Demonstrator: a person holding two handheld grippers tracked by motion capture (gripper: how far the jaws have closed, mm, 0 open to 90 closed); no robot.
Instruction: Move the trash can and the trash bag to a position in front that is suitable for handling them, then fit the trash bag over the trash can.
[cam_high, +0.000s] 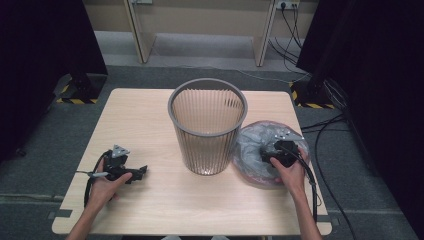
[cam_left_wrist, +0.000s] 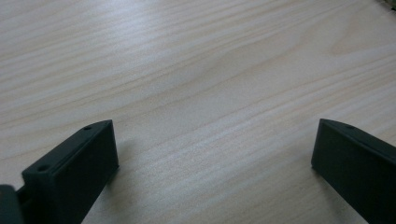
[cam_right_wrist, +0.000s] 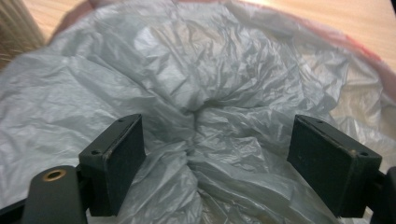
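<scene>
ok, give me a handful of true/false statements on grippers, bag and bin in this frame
1. The right gripper has its jaws open over the grey bag. True.
2. The left gripper holds the bag. False: its jaws stand open over the bare table, with nothing between them.
3. The bin stands upright in the middle of the table. True.
4. The bag lines the bin. False: it lies crumpled on the table beside the bin, on the person's right.
5. The bin lies tipped on its side. False: it stands upright with its mouth up.
</scene>
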